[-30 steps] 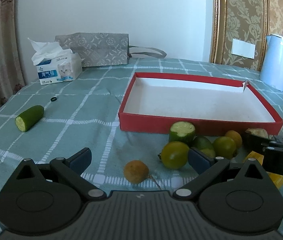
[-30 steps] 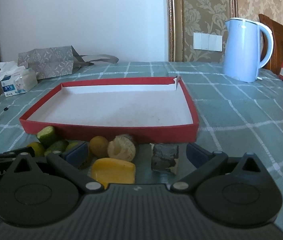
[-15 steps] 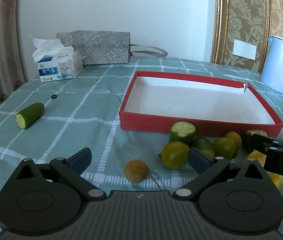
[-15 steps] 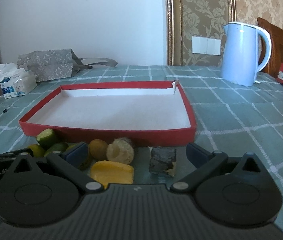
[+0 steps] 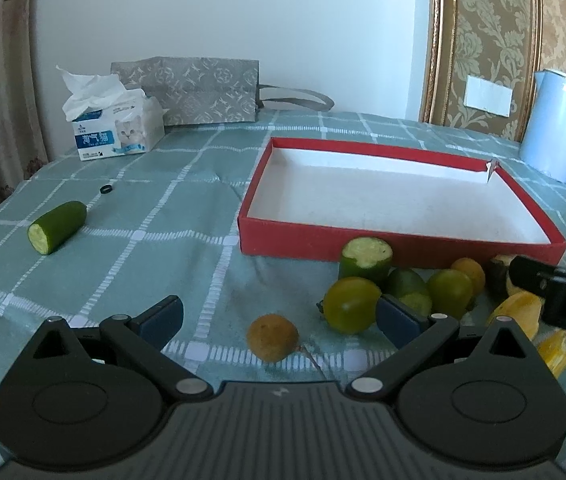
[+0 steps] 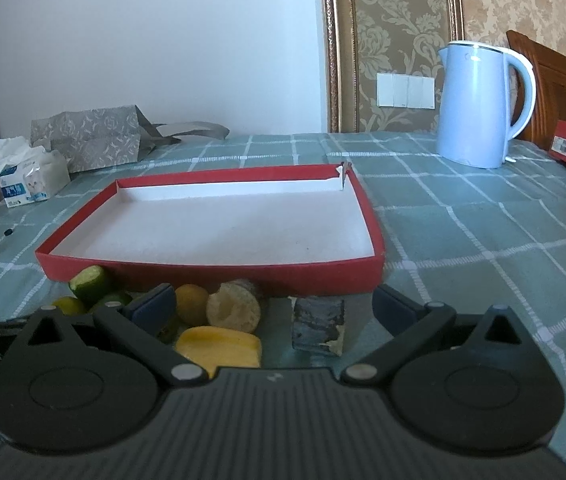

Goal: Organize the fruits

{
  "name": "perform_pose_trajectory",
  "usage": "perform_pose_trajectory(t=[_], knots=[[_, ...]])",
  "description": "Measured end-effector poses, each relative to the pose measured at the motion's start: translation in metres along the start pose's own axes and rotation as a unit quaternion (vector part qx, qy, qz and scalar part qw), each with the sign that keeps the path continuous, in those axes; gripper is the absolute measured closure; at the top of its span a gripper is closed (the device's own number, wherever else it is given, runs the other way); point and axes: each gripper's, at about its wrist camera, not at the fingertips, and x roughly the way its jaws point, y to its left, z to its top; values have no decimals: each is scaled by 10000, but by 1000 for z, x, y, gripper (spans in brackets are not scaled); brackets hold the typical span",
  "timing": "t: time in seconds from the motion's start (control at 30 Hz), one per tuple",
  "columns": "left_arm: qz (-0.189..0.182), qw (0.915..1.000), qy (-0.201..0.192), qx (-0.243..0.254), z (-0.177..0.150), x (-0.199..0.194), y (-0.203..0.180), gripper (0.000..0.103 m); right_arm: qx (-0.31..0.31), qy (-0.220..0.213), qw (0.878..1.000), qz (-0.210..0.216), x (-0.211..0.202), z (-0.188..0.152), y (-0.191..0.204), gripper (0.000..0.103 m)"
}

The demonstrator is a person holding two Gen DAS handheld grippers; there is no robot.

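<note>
1. A table under a green checked tablecloth carried everything.
2. A shallow red tray with a white floor lay centrally.
3. Cut cucumber, green citrus, a brown round fruit and yellow pieces lay along its near wall.
4. A second cucumber piece, a tissue box, a grey bag and a blue kettle stood apart.

Both wrist views low, near, facing red tray.

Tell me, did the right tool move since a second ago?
Yes. The right tool dropped a little lower: in its view the blue kettle and red tray sit higher in the picture, and the tray looks flatter. It is open, holding nothing.
</note>
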Motion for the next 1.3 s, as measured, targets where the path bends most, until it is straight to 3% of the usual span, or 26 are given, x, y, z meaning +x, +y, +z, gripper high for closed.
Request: perform_pose_trajectory(t=[0.9,1.3], knots=[[-94,9999,110,40,-3,5,0,0,-131,-53,9999,-27,-2,-1,4,0],[-184,9998,28,92,-5,-1,9,0,195,-98,9998,38,-3,2,-7,0]])
